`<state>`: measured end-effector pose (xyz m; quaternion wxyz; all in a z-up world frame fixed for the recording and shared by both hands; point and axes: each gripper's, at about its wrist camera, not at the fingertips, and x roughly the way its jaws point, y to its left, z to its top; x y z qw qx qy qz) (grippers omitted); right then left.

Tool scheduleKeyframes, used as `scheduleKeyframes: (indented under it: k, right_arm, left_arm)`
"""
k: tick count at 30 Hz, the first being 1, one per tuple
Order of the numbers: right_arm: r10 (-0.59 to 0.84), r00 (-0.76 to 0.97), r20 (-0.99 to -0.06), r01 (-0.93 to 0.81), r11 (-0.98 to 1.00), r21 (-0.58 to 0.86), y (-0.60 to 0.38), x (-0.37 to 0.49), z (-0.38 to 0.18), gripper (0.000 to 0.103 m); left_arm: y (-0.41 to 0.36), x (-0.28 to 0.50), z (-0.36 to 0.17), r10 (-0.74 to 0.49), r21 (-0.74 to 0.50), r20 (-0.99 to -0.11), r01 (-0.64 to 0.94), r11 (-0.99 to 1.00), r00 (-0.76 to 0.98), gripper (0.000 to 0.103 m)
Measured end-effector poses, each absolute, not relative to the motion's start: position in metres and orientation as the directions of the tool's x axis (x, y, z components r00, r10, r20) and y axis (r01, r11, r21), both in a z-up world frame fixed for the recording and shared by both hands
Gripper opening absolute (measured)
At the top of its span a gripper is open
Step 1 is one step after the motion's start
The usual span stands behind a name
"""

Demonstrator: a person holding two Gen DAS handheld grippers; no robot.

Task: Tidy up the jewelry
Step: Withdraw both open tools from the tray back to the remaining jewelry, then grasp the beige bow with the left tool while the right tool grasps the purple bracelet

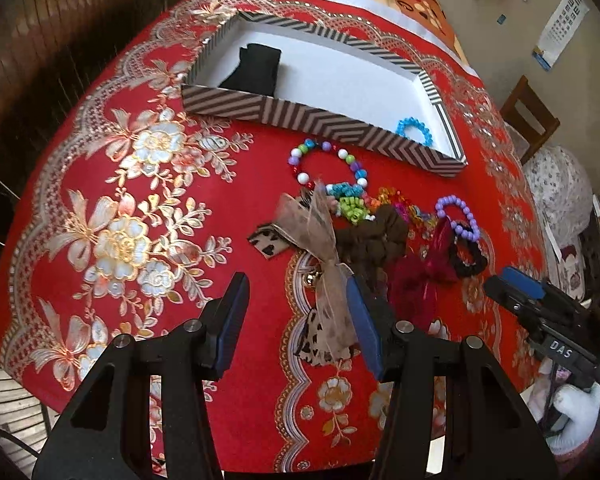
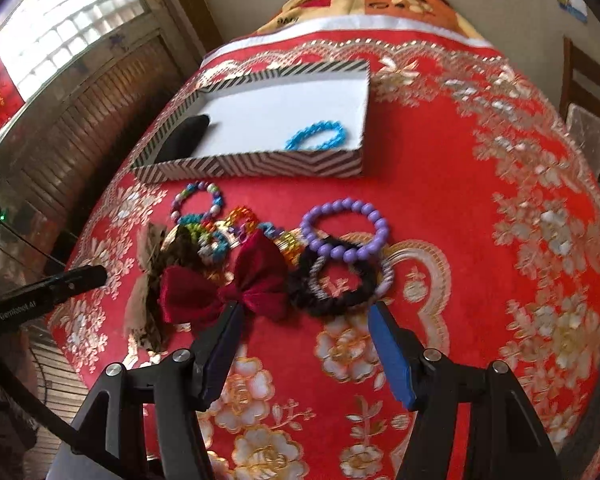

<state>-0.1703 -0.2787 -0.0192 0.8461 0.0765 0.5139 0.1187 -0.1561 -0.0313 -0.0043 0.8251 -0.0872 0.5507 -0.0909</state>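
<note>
Both jaws wide, empty; striped box (image 2: 260,166) long axis crosswise, blue bracelet (image 2: 318,136) inside.

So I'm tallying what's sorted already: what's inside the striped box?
Inside the striped box: a blue bead bracelet and a black pouch. Its near wall hides part of the floor.

We hold the left gripper (image 1: 296,320) near the striped box (image 1: 324,120), jaws spread wide, gripping nothing. Our right gripper (image 2: 304,344) likewise stands spread and unloaded.
</note>
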Motion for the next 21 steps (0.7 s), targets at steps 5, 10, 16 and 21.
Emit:
scheduleKeyframes:
  k: [5,10,16,21]
  right_arm:
    - [0.265,0.435,-0.861,-0.109,0.964,0.242,-0.279,-0.163,-0.027,0.062]
    - [0.21,0.465,-0.86,-0.064,0.977,0.205,-0.301,-0.142,-0.025,0.062]
    - [0.166,0.472,-0.866,-0.066,0.986,0.153,-0.312,-0.108,-0.033,0.053]
    - [0.15,0.444,-0.883,-0.088,0.988,0.124,-0.313,-0.092,-0.046,0.051]
  left_arm:
    - [-0.035,-0.148,-0.009,-0.262,-0.261,-0.895,0.051,0.964,0.361,0.05]
    - [-0.041,-0.137,-0.018,-0.289,-0.291,-0.897,0.043,0.956,0.334,0.05]
    - [-0.049,-0.124,-0.027,-0.279,-0.275,-0.907,0.059,0.96,0.315,0.05]
    - [-0.06,-0.118,-0.035,-0.254,-0.235,-0.92,0.098,0.967,0.297,0.05]
